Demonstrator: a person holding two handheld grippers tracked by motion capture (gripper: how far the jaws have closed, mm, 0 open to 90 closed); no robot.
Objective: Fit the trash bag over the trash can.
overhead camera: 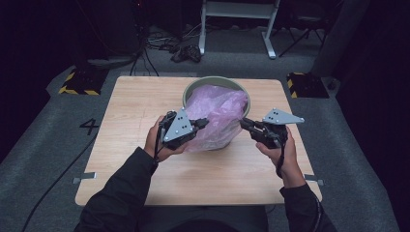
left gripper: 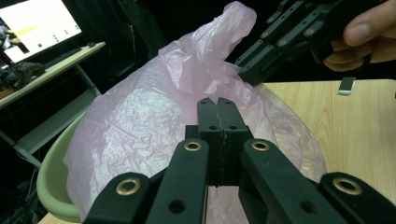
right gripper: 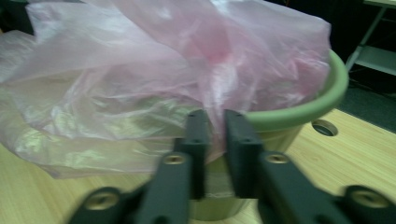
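Coming in from the bottom of the high view, two dark-sleeved forearms bring a gripper to either side of a pale green bin on the wooden table (overhead camera: 130, 145). Nearest, the left gripper (overhead camera: 203, 123) sits at the bin's near-left side; in the left gripper view its two black jaws are pressed fully together with the pink plastic bag (left gripper: 154, 126) right at their tips — whether a fold of film is caught between them I cannot tell. On the other side, the right gripper (overhead camera: 244, 124) reaches the bag's right edge; in the right gripper view its jaws stand close with a narrow gap, and a strip of pink film runs down between them, so they appear clamped on the bag's edge just above the green rim. The bag itself is crumpled and translucent, billowing up out of the bin (overhead camera: 215, 82) and spilling over its near side down toward the tabletop. The bin stands at the middle of the table's far half. Beyond the table, a "4" (overhead camera: 90, 126) is marked on the grey floor at the left — the only legible writing — and yellow-and-black striped blocks (overhead camera: 77, 83) sit near the two far corners. In the left gripper view, a lit monitor (left gripper: 39, 25) glows on a desk, its text too small to read.
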